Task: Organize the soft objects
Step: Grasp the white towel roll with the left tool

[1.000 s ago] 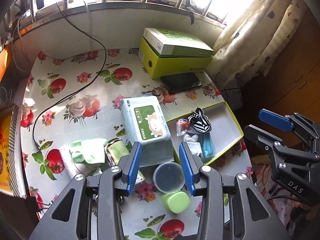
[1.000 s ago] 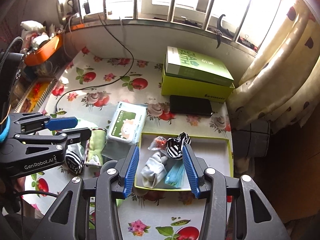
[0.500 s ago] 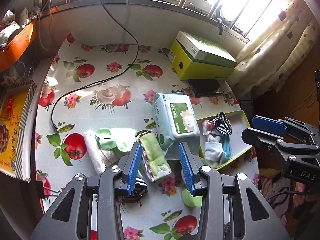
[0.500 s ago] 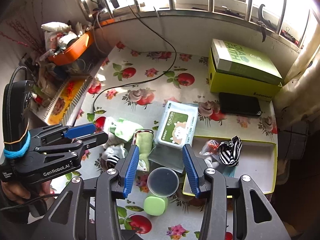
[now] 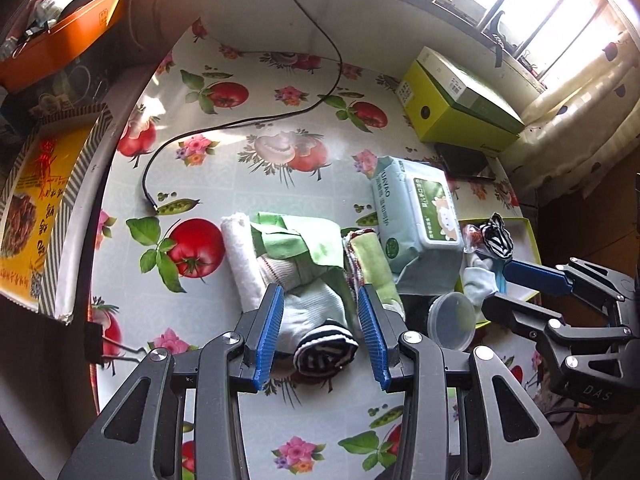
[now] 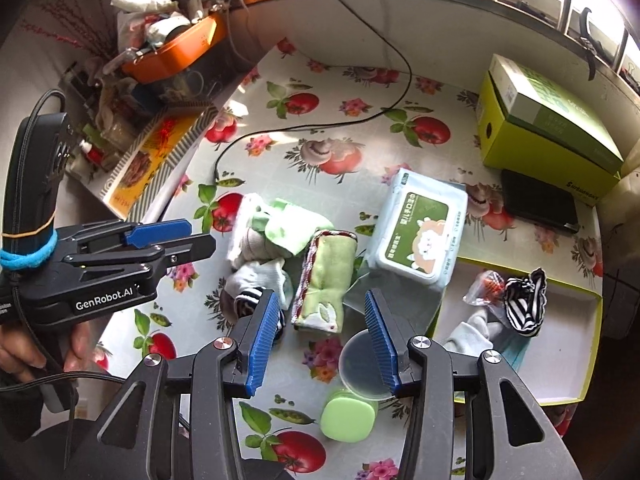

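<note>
A white sock with a black-striped cuff (image 5: 320, 336) lies on the flowered tablecloth, and my left gripper (image 5: 320, 338) hangs open above it with its blue pads on either side, not touching. Beside the sock are a white towel roll (image 5: 240, 256), a light green cloth (image 5: 300, 240) and a rolled green towel (image 6: 326, 280). My right gripper (image 6: 322, 340) is open just in front of that rolled towel, with nothing between its fingers. The yellow-green tray (image 6: 560, 360) at the right holds a striped black-and-white piece (image 6: 524, 304) and pale socks (image 6: 468, 332).
A wipes pack (image 6: 420, 228) leans on the tray's left side. A clear round tub (image 6: 360, 364) and a green cap (image 6: 348, 416) sit near the front. At the back right are stacked green boxes (image 6: 548, 136) and a black slab (image 6: 540, 200). A black cable (image 6: 312, 128) crosses the table.
Both grippers have swung left and come lower. The left went from above the round tub to above the striped sock; the right went from above the tray to the rolled green towel.
</note>
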Motion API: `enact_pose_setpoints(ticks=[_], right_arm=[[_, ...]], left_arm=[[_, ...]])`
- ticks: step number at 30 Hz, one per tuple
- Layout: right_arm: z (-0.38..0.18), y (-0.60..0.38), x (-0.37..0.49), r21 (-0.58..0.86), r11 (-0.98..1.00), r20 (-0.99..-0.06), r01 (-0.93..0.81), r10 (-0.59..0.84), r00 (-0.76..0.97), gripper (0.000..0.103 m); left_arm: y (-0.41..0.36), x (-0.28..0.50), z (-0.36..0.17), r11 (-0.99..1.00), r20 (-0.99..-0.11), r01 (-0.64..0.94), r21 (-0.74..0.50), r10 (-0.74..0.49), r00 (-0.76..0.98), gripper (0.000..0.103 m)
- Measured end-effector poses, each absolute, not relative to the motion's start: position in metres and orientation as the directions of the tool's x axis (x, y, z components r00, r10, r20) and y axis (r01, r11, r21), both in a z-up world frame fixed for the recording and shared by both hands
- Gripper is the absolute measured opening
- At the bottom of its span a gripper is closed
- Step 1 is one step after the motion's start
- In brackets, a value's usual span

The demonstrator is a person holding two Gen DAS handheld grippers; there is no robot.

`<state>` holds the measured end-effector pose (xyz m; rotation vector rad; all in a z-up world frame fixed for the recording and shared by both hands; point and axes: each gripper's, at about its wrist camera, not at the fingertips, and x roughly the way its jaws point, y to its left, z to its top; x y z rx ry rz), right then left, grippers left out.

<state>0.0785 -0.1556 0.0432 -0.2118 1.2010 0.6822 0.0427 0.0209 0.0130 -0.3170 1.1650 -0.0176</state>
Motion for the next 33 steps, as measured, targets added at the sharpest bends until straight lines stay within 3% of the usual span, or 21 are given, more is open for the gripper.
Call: enact_pose_setpoints(ticks=[20, 31, 33], right_arm=[[0.014, -0.108, 0.092, 0.216, 0.752, -0.925, -0.623, 0.362, 0.117, 0.044], [0.002, -0.094, 0.102, 0.193, 0.752, -0.942, -0.631, 0.322, 0.095, 0.044], [-0.001, -0.091, 0.105, 0.183, 0.753, -0.946, -0.632, 0.311, 0.096, 0.044]], left_arm=[[0.075, 0.063, -0.06, 0.898, -0.936, -0.349, -0.268, -0.158, 0.313, 0.04], [0.088, 0.101, -0.084, 0.878, -0.932, -0.374, -0.297, -0.182, 0.313, 0.04], [0.092, 0.102, -0.089, 0.868, -0.927, -0.381, -0.318, -0.202, 0.315, 0.035]])
